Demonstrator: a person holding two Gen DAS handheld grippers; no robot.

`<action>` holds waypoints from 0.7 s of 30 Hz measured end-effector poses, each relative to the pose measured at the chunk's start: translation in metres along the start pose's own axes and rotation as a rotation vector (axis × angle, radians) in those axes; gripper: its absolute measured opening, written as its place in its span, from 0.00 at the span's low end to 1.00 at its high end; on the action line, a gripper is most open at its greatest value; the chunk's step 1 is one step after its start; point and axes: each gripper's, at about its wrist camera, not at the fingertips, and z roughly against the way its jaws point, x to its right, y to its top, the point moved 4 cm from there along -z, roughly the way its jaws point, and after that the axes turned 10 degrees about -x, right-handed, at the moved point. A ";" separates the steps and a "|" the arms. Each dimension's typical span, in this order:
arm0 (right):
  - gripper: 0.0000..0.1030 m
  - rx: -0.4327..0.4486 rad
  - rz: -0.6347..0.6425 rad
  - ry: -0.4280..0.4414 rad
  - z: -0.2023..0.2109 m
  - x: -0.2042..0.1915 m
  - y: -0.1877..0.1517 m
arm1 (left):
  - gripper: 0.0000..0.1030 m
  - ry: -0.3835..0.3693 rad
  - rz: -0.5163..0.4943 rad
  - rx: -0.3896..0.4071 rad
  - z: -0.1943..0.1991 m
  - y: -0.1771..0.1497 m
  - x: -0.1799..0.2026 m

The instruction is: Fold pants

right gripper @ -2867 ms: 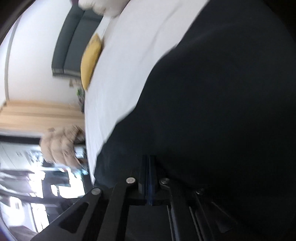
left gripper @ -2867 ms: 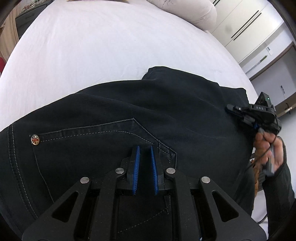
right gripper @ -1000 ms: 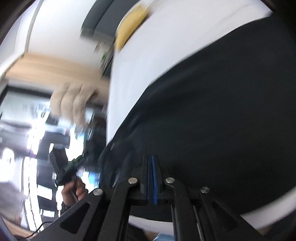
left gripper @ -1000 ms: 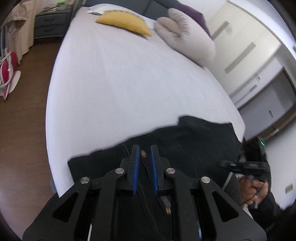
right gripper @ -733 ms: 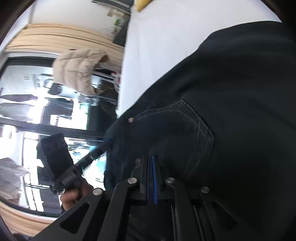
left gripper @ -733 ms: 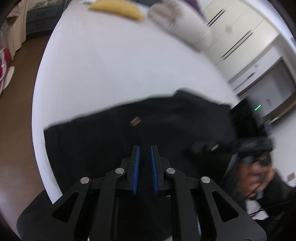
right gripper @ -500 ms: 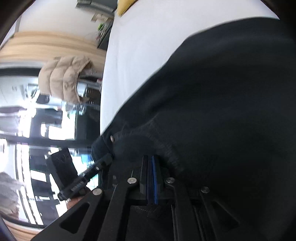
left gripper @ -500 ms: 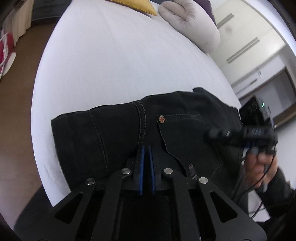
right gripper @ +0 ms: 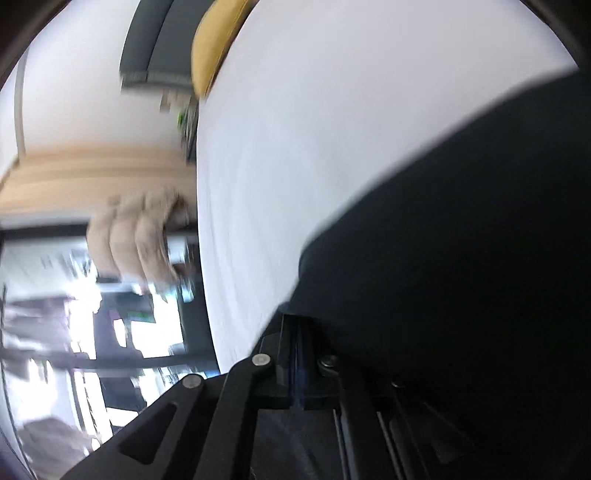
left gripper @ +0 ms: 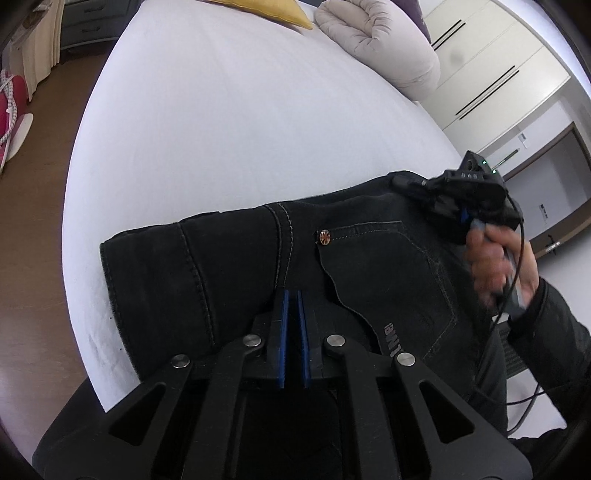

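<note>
Black jeans [left gripper: 369, 258] lie folded on the white bed [left gripper: 240, 129], back pocket and copper rivet facing up, close to the bed's near edge. My left gripper [left gripper: 291, 295] is shut, its blue pads almost touching just above the denim with no fabric seen between them. A hand [left gripper: 495, 258] holds my right gripper [left gripper: 400, 181] at the pants' far right corner. In the blurred right wrist view the right gripper [right gripper: 298, 321] sits at the edge of the pants [right gripper: 461, 240]. Its jaws are closing, pads together, and no cloth shows between them.
A yellow cushion [left gripper: 266, 5] and a pale rolled duvet [left gripper: 380, 40] lie at the head of the bed. White wardrobes [left gripper: 498, 66] stand to the right, wooden floor [left gripper: 29, 184] to the left. A beige jacket [right gripper: 136, 236] hangs beyond the bedsheet [right gripper: 314, 129].
My left gripper let go of the denim, sank toward the pants and its pads drew together. The pants settled folded with the pocket up. My right gripper swept along the pants to their edge.
</note>
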 end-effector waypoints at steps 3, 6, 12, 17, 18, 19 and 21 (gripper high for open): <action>0.03 0.178 0.028 -0.131 0.046 0.004 0.015 | 0.07 -0.001 0.010 0.003 0.003 -0.003 -0.003; 0.07 0.250 -0.026 -0.062 0.083 0.007 0.012 | 0.07 0.026 0.006 0.008 0.007 -0.004 0.001; 0.13 0.009 0.111 0.080 0.056 -0.013 -0.073 | 0.07 0.147 -0.024 0.043 0.031 -0.002 0.047; 0.00 -0.005 0.012 0.055 0.061 0.048 -0.102 | 0.07 0.051 -0.079 0.034 0.018 0.008 0.115; 0.00 0.033 -0.011 0.073 0.075 0.059 -0.099 | 0.07 0.046 -0.094 0.016 0.005 0.010 0.128; 0.00 0.068 -0.019 0.074 0.086 0.063 -0.095 | 0.07 0.044 -0.103 -0.009 -0.012 0.014 0.145; 0.01 0.145 -0.037 0.057 0.127 0.083 -0.088 | 0.07 0.029 -0.094 -0.052 -0.039 0.015 0.158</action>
